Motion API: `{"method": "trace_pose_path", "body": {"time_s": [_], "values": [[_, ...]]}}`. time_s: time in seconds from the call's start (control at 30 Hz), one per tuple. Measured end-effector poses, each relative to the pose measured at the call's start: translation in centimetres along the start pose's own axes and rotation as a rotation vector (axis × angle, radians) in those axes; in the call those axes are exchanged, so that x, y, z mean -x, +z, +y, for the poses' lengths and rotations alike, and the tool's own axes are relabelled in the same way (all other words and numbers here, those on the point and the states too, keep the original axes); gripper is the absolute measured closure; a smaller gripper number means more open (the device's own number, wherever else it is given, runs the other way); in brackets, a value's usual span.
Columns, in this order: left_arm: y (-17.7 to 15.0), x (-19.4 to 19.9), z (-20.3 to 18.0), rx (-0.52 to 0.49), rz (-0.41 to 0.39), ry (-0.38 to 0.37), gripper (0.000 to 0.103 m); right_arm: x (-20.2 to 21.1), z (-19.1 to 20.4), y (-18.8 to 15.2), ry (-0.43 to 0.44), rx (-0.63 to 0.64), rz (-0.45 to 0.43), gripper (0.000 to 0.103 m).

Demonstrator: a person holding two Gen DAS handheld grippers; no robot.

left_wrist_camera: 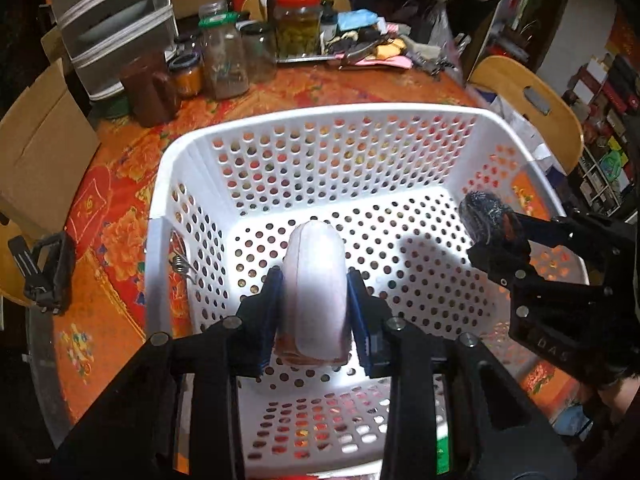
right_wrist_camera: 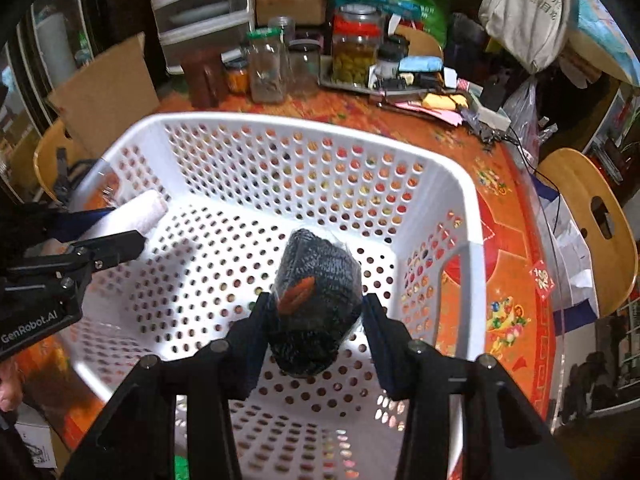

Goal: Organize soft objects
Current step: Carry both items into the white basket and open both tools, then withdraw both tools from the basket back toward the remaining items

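A white perforated basket (left_wrist_camera: 320,114) stands on the orange flowered table; it also shows in the right wrist view (right_wrist_camera: 280,122). My left gripper (left_wrist_camera: 314,300) is shut on a white rolled soft item (left_wrist_camera: 314,276) and holds it over the basket's inside. The same roll shows at the left of the right wrist view (right_wrist_camera: 136,210). My right gripper (right_wrist_camera: 316,320) is shut on a dark grey knitted bundle (right_wrist_camera: 320,280) with an orange mark, held over the basket. It shows at the right of the left wrist view (left_wrist_camera: 486,216).
Glass jars (left_wrist_camera: 224,60) and a metal tray of small items (left_wrist_camera: 360,46) stand behind the basket. A grey drawer unit (left_wrist_camera: 116,20) and cardboard (left_wrist_camera: 40,148) are at the back left. Wooden chairs (right_wrist_camera: 588,220) stand by the table's right edge.
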State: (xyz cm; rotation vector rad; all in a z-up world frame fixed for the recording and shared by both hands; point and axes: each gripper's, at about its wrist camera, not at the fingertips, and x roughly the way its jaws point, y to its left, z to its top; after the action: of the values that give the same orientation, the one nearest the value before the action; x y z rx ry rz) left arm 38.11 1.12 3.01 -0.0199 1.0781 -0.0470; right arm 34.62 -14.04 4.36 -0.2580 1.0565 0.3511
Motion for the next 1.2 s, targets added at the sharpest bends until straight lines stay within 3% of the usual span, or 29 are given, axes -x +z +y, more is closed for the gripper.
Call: {"method": "trace_pose_path", "body": {"time_s": [0.43, 0.53, 0.57, 0.67, 0.73, 0.87, 0.93, 1.0, 1.13, 1.2], "values": [[-0.4, -3.1, -0.1, 0.005, 0.072, 0.003, 0.073, -1.5, 1.0, 0.6, -0.002, 0.025, 0.029, 0.058], [-0.6, -2.9, -0.3, 0.003, 0.058, -0.001, 0.072, -1.5, 1.1, 0.7, 0.001, 0.027, 0.025, 0.058], [-0.6, -2.8, -0.3, 0.003, 0.056, -0.004, 0.071, -1.5, 1.1, 0.7, 0.006, 0.027, 0.022, 0.058], [-0.5, -2.3, -0.4, -0.004, 0.036, 0.002, 0.048, -1.4, 1.2, 0.6, 0.019, 0.03, 0.018, 0.055], [-0.6, -1.7, -0.4, -0.006, 0.009, -0.002, 0.038, -1.0, 1.1, 0.5, 0.031, 0.022, 0.002, 0.046], [-0.5, -0.3, 0.2, 0.02, -0.031, -0.025, 0.035, 0.6, 0.7, 0.4, 0.04, -0.002, -0.064, 0.035], [-0.4, 1.0, 0.6, 0.033, -0.061, -0.038, 0.033, 1.4, 0.5, 0.3, 0.057, -0.016, -0.081, 0.02], [-0.5, 2.1, 0.9, 0.042, -0.09, -0.041, 0.028, 2.4, 0.3, 0.2, 0.052, -0.018, -0.112, 0.011], [-0.8, 5.1, 1.0, 0.039, -0.176, -0.015, 0.016, 3.9, 0.2, -0.4, 0.038, -0.015, -0.143, 0.0], [-1.3, 6.7, 1.0, 0.034, -0.226, 0.016, 0.011, 4.5, 0.1, -0.9, 0.022, -0.016, -0.159, 0.0]]}}
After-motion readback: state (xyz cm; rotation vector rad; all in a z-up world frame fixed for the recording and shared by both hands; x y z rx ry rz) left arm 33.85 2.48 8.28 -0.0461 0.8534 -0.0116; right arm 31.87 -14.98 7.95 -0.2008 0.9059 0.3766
